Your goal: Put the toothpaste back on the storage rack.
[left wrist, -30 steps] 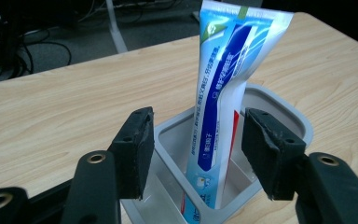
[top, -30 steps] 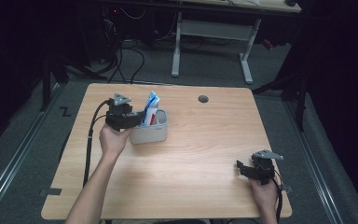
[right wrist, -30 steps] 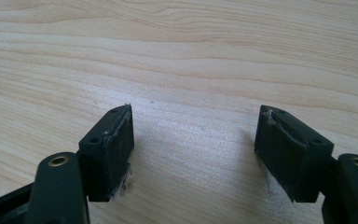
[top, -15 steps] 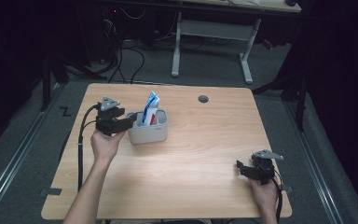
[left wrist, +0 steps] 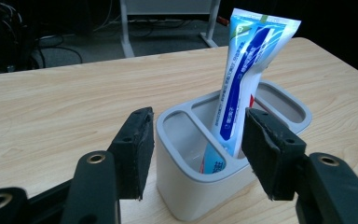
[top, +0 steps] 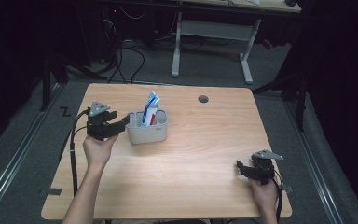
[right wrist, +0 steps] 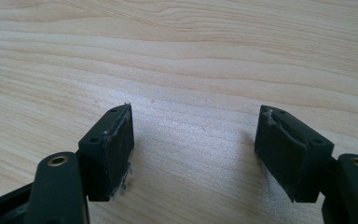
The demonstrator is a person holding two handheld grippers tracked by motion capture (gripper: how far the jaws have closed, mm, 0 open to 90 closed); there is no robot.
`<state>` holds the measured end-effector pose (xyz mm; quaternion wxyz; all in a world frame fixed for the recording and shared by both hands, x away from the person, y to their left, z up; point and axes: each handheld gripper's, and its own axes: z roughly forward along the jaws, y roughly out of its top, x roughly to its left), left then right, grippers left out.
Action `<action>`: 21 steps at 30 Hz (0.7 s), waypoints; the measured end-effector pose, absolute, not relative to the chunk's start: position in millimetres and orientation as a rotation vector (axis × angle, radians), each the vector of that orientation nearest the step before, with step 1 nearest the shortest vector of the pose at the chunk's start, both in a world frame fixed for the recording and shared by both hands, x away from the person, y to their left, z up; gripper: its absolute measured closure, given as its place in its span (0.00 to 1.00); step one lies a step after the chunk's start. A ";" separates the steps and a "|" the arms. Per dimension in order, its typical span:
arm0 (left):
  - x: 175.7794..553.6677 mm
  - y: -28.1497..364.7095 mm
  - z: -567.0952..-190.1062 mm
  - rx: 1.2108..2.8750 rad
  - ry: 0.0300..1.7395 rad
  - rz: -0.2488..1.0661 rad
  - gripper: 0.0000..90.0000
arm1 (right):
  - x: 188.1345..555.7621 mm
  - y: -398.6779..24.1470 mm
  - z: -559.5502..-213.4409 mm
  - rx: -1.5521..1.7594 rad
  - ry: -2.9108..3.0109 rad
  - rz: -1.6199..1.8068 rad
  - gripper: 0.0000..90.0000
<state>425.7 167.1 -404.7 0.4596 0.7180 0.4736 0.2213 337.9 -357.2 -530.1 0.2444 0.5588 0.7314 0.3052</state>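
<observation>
High view: the left gripper (top: 121,124) is held at left of centre by a hand (top: 97,150) whose forearm is seen rising from the lower edge; its jaws are spread wide and are directed toward the grey holder (top: 148,131), beside its left end, with nothing gripped. A toothpaste tube (top: 150,108) is stood upright and slightly tilted in the holder, its lower part hidden by the walls. Left gripper view: the holder (left wrist: 205,186) is framed between the parted pads (left wrist: 133,151), whether touched cannot be told. The right gripper (top: 242,168) is rested low at lower right of the wooden table (top: 205,154), its jaws likewise wide apart and empty; its hand is partly cut off by the frame edge.
</observation>
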 end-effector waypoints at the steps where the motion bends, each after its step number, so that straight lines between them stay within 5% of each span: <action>1: 424.7 168.4 -405.3 1.770 1.167 0.549 0.49 | 337.9 -357.2 -530.1 1.526 1.997 0.833 0.31; 21: 406.5 184.8 -413.1 1.780 1.200 0.575 0.48 | 337.8 -356.7 -530.0 1.522 2.001 0.835 0.31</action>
